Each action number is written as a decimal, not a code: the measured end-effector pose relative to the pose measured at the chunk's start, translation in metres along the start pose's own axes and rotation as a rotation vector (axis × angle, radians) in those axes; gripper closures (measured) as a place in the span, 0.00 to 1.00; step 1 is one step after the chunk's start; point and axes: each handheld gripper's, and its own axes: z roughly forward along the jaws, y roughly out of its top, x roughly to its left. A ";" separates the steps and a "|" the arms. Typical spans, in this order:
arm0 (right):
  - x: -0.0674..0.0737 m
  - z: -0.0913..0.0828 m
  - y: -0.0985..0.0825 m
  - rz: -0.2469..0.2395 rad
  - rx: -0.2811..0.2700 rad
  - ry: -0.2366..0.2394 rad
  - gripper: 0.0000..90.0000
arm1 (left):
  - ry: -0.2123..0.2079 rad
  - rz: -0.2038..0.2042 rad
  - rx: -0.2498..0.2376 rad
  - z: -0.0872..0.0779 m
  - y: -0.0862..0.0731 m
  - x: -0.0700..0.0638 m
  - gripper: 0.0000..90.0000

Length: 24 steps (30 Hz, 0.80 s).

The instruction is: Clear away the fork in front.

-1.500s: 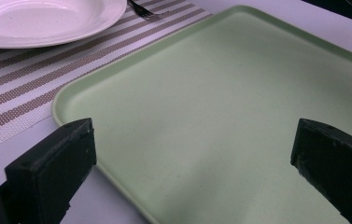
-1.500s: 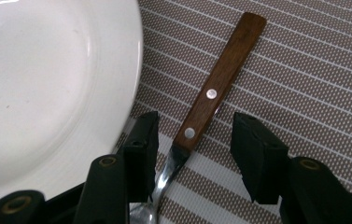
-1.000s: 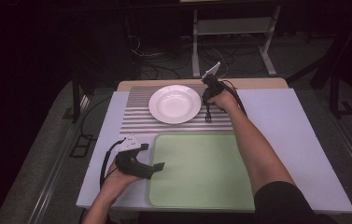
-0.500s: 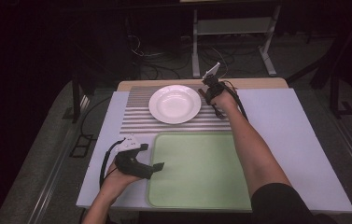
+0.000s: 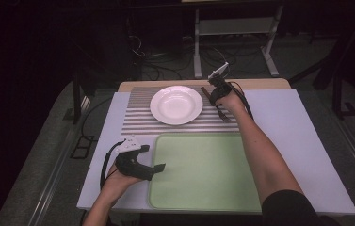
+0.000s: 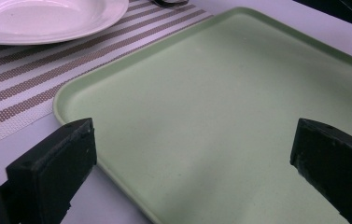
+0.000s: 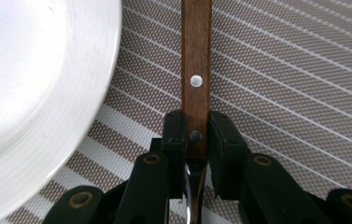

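Note:
A fork with a brown wooden handle (image 7: 196, 56) lies on the striped placemat (image 5: 137, 117) just right of the white plate (image 5: 176, 104). Its metal end (image 5: 222, 114) points toward the near side. My right gripper (image 5: 215, 92) is shut on the handle, and in the right gripper view its pads (image 7: 196, 122) press both sides of the wood near a rivet. My left gripper (image 5: 160, 166) rests at the near left, open, with its jaws (image 6: 192, 154) standing wide over the left corner of the green tray (image 6: 220, 93) and nothing between them.
The green tray (image 5: 203, 174) takes up the near middle of the white table (image 5: 297, 141). The plate (image 7: 33, 93) lies close to the left of the fork. A metal stand and cables sit on the dark floor beyond the table.

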 end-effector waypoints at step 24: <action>-0.019 -0.093 -0.055 -0.033 -0.311 0.190 0.85 | 0.001 -0.001 -0.021 0.000 0.002 -0.002 0.00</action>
